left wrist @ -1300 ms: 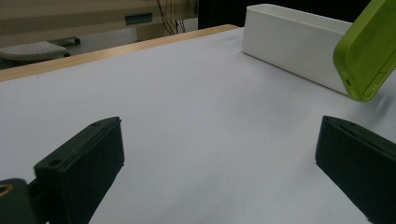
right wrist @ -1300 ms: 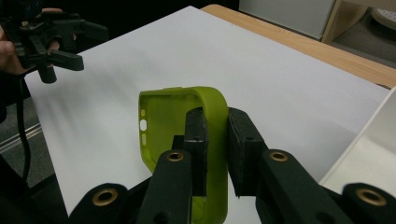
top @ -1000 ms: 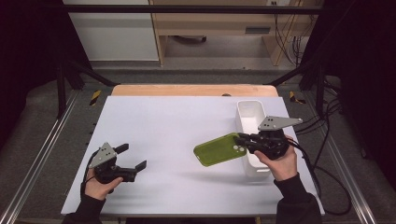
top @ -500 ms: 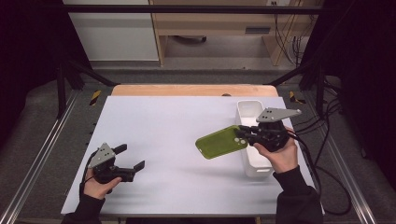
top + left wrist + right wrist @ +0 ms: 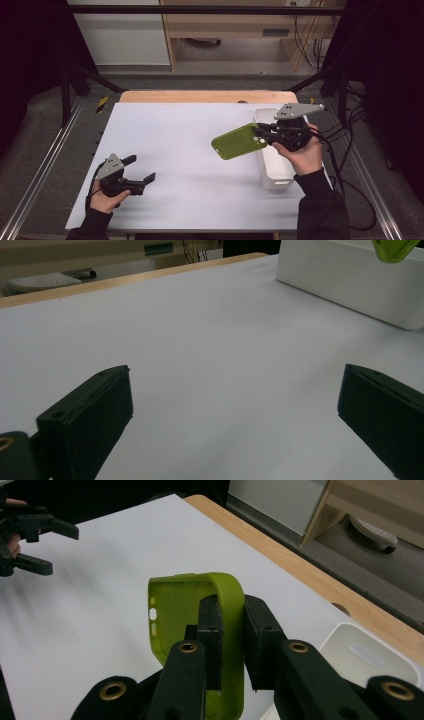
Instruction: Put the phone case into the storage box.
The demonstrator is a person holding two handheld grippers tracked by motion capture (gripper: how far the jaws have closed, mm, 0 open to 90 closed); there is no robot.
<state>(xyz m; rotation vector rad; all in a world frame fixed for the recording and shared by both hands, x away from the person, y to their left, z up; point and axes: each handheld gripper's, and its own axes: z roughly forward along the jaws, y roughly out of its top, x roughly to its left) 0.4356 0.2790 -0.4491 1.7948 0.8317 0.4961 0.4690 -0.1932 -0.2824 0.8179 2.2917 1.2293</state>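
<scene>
Looks like a lab or recording workshop rather than a home. Bench [image 5: 165, 150] covered in a plain white sheet over a pale wooden top, its wood edge [image 5: 200, 96] bare at the far side. Framed by black metal struts [image 5: 80, 75] and long aluminium rails [image 5: 40, 170] along both sides, with a dark bar [image 5: 200, 9] crossing overhead. Grey carpeted floor [image 5: 220, 65] beyond. Bundles of black cables [image 5: 350, 135] trailing at the right, more wires [image 5: 305, 30] hanging by a light wooden shelf unit [image 5: 240, 25]. White cabinet [image 5: 120, 35] against the back. Yellow-and-black hazard tape [image 5: 101, 104] stuck near the bench's far left corner. Dark surroundings at both sides.
</scene>
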